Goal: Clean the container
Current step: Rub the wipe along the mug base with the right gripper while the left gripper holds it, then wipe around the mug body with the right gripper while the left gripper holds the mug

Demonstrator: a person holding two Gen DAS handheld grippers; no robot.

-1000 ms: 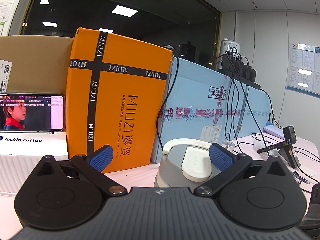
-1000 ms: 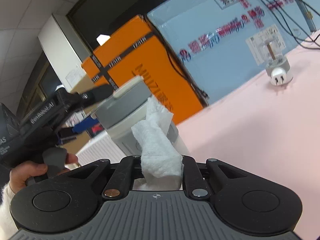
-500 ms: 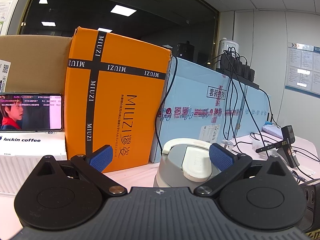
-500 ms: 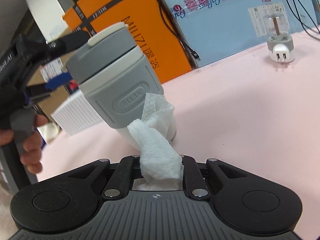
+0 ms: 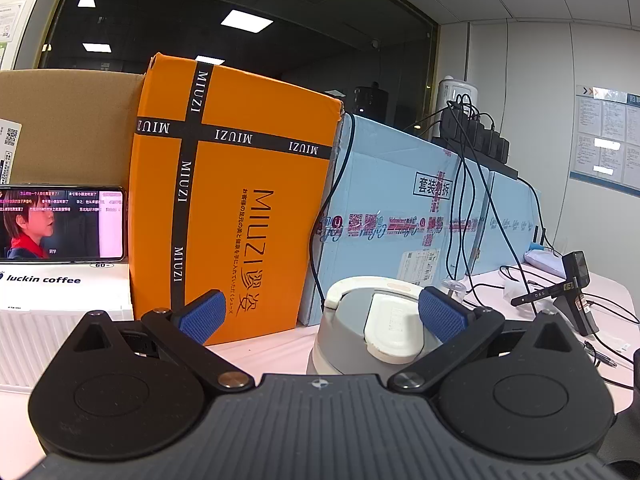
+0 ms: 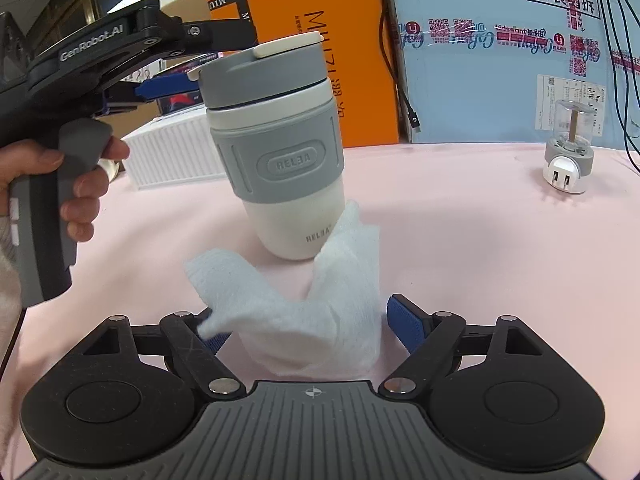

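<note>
Left tongs (image 5: 320,314) gape wide beside the mug (image 6: 276,148); right tongs (image 6: 308,326), wide too, release the tissue (image 6: 304,312), apparently finished wiping.

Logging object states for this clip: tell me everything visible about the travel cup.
The travel cup is a white tumbler with a grey ribbed sleeve embossed RELEA, a grey screw lid and a cream flip cap, shut. It looks like coated metal with a silicone band. It stands on the pink table, appearing tilted in the right wrist view. The left tongs are spread open beside its lid, one blue pad close to the cap. A crumpled white tissue leans against its base, lying between the open right tongs.
</note>
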